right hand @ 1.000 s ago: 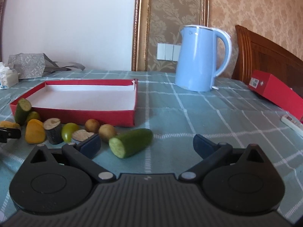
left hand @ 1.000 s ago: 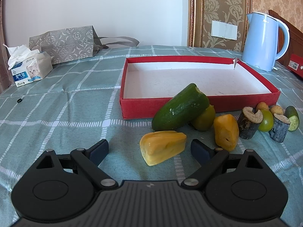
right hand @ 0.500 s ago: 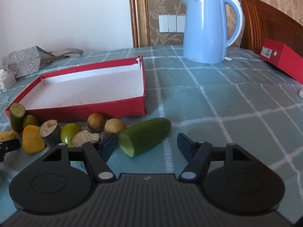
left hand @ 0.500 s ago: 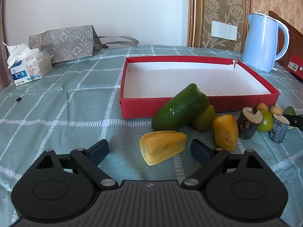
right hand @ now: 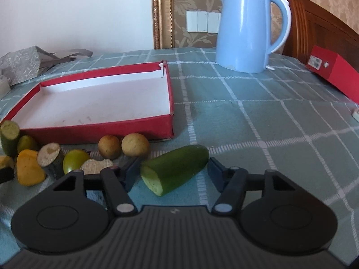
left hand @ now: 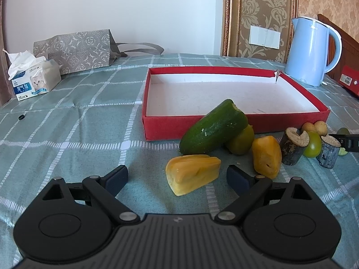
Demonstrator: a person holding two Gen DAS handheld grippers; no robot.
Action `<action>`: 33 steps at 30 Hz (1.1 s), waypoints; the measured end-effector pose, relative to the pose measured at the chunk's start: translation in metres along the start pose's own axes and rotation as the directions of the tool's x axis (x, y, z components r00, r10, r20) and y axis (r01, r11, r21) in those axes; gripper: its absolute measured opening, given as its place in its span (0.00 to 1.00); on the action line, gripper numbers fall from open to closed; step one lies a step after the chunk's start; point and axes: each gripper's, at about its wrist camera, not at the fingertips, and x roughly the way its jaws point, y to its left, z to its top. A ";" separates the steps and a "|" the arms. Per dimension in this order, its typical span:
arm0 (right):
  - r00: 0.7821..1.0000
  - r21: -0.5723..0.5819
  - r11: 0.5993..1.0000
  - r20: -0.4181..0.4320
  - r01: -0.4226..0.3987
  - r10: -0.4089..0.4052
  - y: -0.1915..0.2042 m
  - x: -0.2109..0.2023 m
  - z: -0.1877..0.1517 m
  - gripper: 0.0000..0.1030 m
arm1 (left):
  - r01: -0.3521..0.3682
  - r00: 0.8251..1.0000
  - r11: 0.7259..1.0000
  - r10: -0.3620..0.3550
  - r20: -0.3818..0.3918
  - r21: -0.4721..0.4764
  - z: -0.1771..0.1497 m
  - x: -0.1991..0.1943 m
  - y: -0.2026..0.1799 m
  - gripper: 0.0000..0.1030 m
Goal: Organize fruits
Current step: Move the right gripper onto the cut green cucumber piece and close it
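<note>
Right gripper closing around cucumber half; contact unclear.

The tray lies left of the kettle; fruit pieces lie along the tray's near wall.

Cut green cucumber piece lies tilted before empty red tray.

Black hand-held gripper, dark-blue pads, silver screws.
</note>
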 end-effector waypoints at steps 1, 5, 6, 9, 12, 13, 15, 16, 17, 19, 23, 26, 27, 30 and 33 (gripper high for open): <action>1.000 -0.012 1.000 0.004 0.006 -0.006 -0.001 -0.001 -0.001 0.61 | -0.001 1.000 1.000 0.001 -0.001 -0.002 0.000 0.000 0.001 0.93; 1.000 -0.085 0.996 -0.003 0.023 -0.023 -0.004 -0.011 -0.002 0.61 | -0.005 1.000 1.000 0.005 -0.006 -0.001 0.001 0.000 0.002 0.93; 0.999 -0.102 0.994 -0.006 0.034 -0.034 -0.006 -0.014 -0.003 0.61 | -0.003 1.000 1.000 0.003 -0.004 -0.003 0.001 0.000 0.003 0.93; 0.999 -0.132 0.991 -0.033 0.023 -0.027 -0.010 -0.018 -0.004 0.61 | 0.005 1.000 1.000 -0.005 -0.004 -0.010 0.001 0.000 0.005 0.93; 0.997 -0.076 0.997 -0.076 0.020 -0.026 -0.020 -0.014 -0.004 0.67 | 0.015 1.000 1.000 -0.015 -0.004 -0.020 0.002 -0.001 0.008 0.93; 0.997 -0.043 0.999 -0.070 0.022 -0.025 -0.024 -0.013 -0.005 0.69 | 0.013 1.000 1.000 -0.013 -0.001 -0.024 0.002 -0.001 0.009 0.93; 0.999 -0.004 1.000 -0.052 0.001 -0.001 -0.030 -0.010 -0.008 0.66 | 0.003 1.000 1.000 -0.003 0.002 -0.015 0.001 -0.001 0.007 0.93; 0.999 -0.013 1.000 -0.041 0.005 -0.006 -0.028 -0.010 -0.009 0.64 | -0.002 1.000 1.000 0.002 0.000 -0.009 0.001 0.000 0.006 0.93; 0.999 -0.022 1.000 -0.034 0.012 -0.012 -0.026 -0.010 -0.010 0.64 | -0.007 1.000 1.000 0.007 -0.001 -0.002 0.001 0.001 0.005 0.93; 1.000 -0.029 0.999 -0.025 0.014 -0.015 -0.025 -0.009 -0.011 0.64 | -0.012 1.000 1.000 0.012 -0.003 0.013 0.000 0.001 0.002 0.93; 1.000 -0.019 1.000 -0.018 0.000 0.000 -0.028 -0.009 -0.011 0.64 | -0.002 1.000 1.000 0.002 -0.002 0.022 0.002 0.003 -0.001 0.93; 1.000 -0.018 1.000 -0.010 -0.006 0.006 -0.030 -0.010 -0.013 0.64 | 0.002 1.000 1.000 -0.002 -0.002 0.019 0.003 0.004 -0.001 0.93; 1.000 -0.015 1.000 -0.010 -0.008 0.008 -0.030 -0.010 -0.013 0.64 | 0.002 1.000 1.000 -0.002 -0.002 0.015 0.003 0.004 -0.001 0.93; 1.000 -0.017 1.000 -0.009 -0.008 0.008 -0.030 -0.010 -0.014 0.64 | 0.007 1.000 1.000 -0.007 0.004 0.008 0.003 0.003 0.000 0.89; 1.000 -0.016 1.000 -0.006 -0.014 0.014 -0.031 -0.010 -0.014 0.64 | 0.003 1.000 1.000 -0.003 0.009 0.008 0.003 0.002 -0.002 0.88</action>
